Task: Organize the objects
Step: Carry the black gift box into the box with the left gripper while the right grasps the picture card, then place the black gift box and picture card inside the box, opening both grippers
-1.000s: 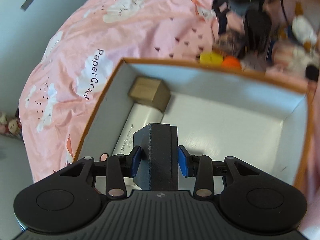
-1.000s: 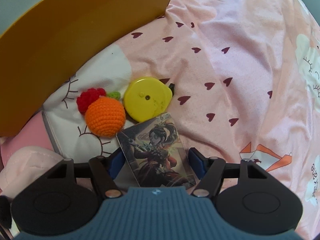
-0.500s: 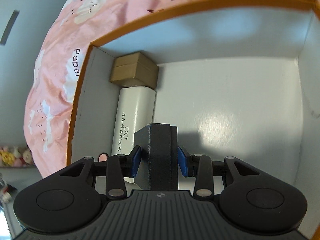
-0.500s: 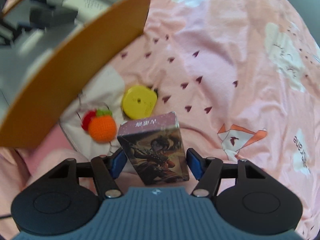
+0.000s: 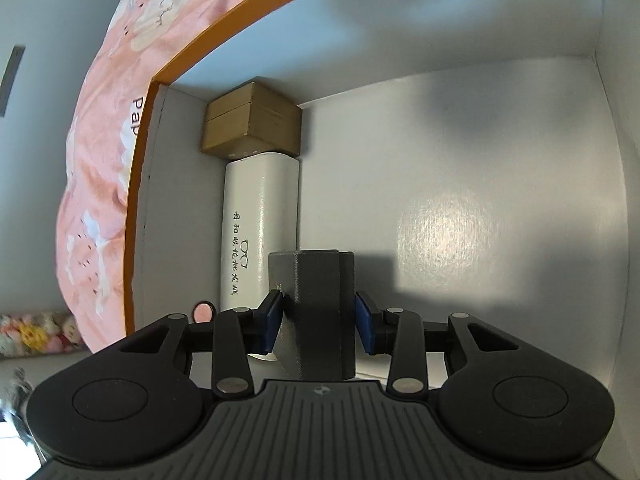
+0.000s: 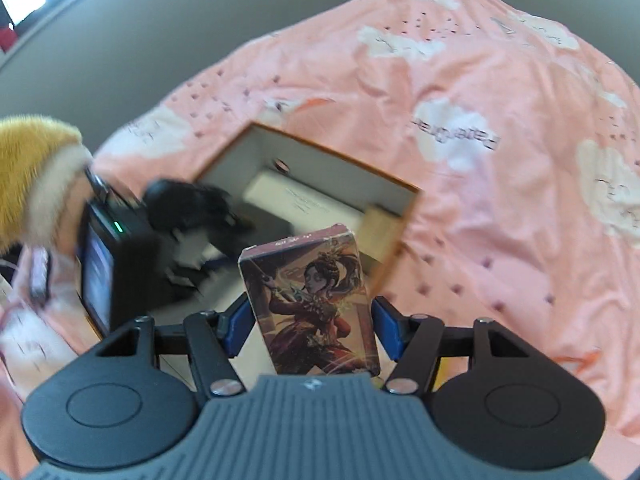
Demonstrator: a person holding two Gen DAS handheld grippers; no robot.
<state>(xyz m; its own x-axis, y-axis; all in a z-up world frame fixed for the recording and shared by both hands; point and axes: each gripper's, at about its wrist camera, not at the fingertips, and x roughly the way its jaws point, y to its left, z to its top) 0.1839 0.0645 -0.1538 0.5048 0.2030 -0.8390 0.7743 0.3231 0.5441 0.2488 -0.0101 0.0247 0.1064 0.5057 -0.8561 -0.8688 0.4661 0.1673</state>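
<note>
My left gripper (image 5: 318, 322) is shut on a dark grey block (image 5: 316, 312) and holds it low inside the orange-rimmed white box (image 5: 500, 200), right of a white glasses case (image 5: 260, 232). A brown cardboard box (image 5: 252, 120) sits in the box's far left corner. My right gripper (image 6: 308, 328) is shut on a card box with a painted figure (image 6: 308, 304), held in the air above the bed, short of the orange-rimmed box (image 6: 320, 152). The left gripper (image 6: 188, 208) shows there, blurred, inside the box.
The box rests on a pink quilt with clouds and hearts (image 6: 500, 200). The person's yellow fuzzy sleeve (image 6: 36, 176) is at the left. A grey wall (image 6: 140, 40) runs behind the bed. Small plush toys (image 5: 36, 332) lie beyond the quilt's edge.
My left gripper has gone deeper into the box with the grey block. My right gripper has lifted the card box off the quilt and swung toward the box; the yellow and orange items left view.
</note>
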